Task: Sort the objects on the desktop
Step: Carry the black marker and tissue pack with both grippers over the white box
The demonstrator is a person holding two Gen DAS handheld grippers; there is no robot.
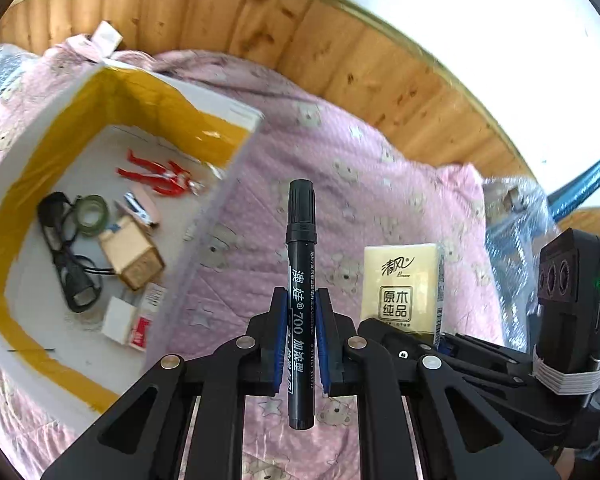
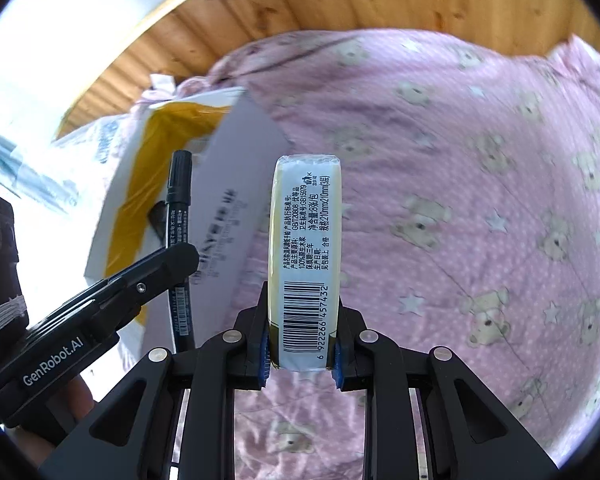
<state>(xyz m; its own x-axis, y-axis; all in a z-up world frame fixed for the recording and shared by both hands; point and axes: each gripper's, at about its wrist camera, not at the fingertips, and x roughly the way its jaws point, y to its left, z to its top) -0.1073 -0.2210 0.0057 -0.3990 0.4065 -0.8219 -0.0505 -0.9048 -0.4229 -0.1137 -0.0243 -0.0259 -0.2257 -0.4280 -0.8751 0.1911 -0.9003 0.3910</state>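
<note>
Left gripper (image 1: 302,312) clamped tight on marker (image 1: 301,240), cap toward 12 o'clock. Right gripper (image 2: 302,344) clamped tight on tissue pack (image 2: 306,240). Box (image 1: 172,108) at 10 o'clock, on pink quilt (image 1: 380,184).

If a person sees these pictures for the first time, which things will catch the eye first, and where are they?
First comes the black marker, clamped upright in the left gripper above the pink blanket. Next is the yellow tissue pack, held in the right gripper with its barcode side toward the camera. To the left stands an open white box lined with yellow tape, holding black glasses and a red toy figure.
</note>
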